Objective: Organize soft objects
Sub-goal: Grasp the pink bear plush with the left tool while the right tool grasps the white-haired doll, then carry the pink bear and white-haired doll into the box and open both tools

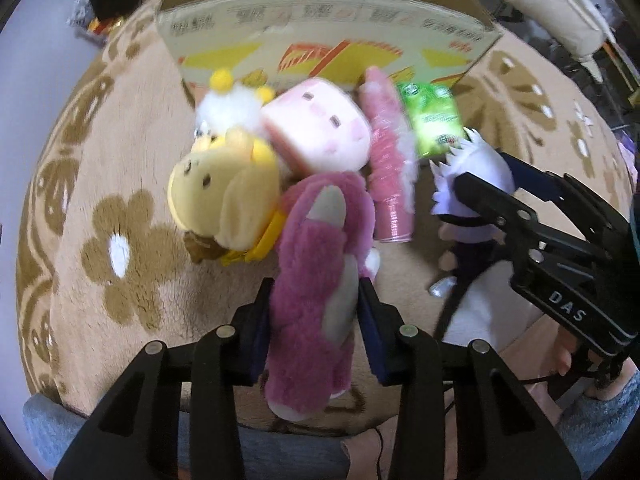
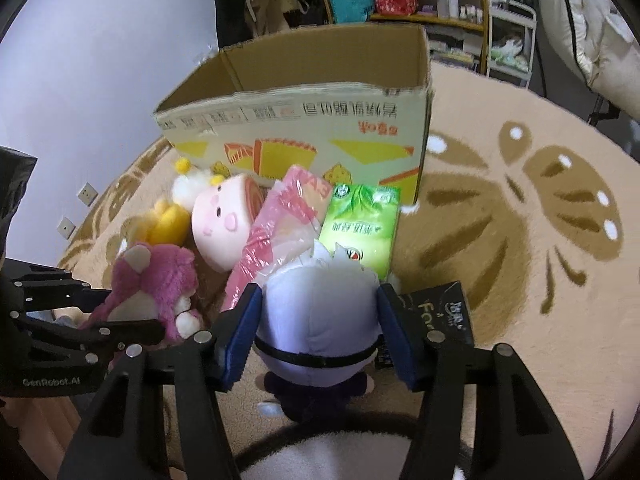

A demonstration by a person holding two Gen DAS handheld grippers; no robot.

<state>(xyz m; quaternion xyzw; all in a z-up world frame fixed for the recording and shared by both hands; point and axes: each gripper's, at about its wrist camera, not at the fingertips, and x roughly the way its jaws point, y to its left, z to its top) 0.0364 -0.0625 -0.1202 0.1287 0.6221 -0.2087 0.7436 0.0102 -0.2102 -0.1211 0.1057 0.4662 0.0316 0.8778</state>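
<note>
The left gripper (image 1: 314,316) has its jaws pressed into the flanks of the pink bear plush (image 1: 316,280), gripping it around the body; the bear's long axis runs straight out along the fingers, its ears pointing away toward the cardboard box (image 1: 320,32). Beside it, the right gripper (image 2: 318,320) is clamped on the white-haired doll (image 2: 318,312), the blue pads bearing on either side of its round head, its dark body hanging down nearer the camera.

Just ahead of both lies the rest of the heap on the flowered rug (image 1: 120,248): a yellow plush (image 1: 220,196), a pink square-faced plush (image 1: 320,128), a small white fluffy toy (image 1: 228,108), a pink plastic-wrapped bundle (image 1: 386,168) and a green tissue pack (image 2: 362,224), all crowded against the box's near wall.

The box stands open-topped, directly beyond the heap, so each toy must, I'd say, be raised above that wall and carried forward. The right gripper sits nearer the box's right end, the left nearer its middle; either seems within easy reach.
</note>
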